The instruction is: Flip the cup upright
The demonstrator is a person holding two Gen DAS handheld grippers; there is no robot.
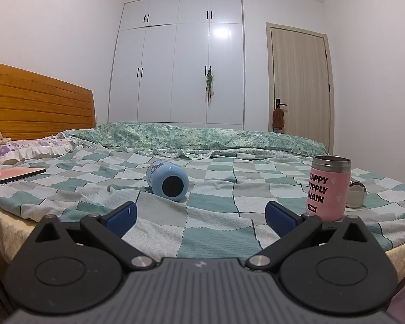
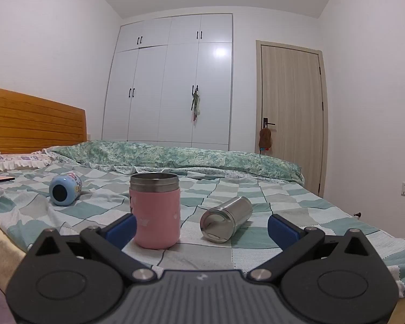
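A light blue cup (image 1: 166, 181) lies on its side on the checked bedspread (image 1: 210, 232), its dark base facing me; it also shows in the right wrist view (image 2: 64, 190). A pink cup (image 1: 328, 187) with a steel rim stands upright, also in the right wrist view (image 2: 156, 210). A steel cup (image 2: 225, 218) lies on its side to the right of the pink one; it also shows behind the pink cup in the left wrist view (image 1: 357, 193). My left gripper (image 1: 201, 218) is open and empty, short of the blue cup. My right gripper (image 2: 202, 226) is open and empty, near the pink and steel cups.
A folded green quilt (image 1: 197, 137) lies across the far side of the bed. A pillow (image 1: 32, 145) and wooden headboard (image 1: 37, 100) are at the left. A flat pink item (image 1: 16, 174) lies at the left. White wardrobe and a door stand behind.
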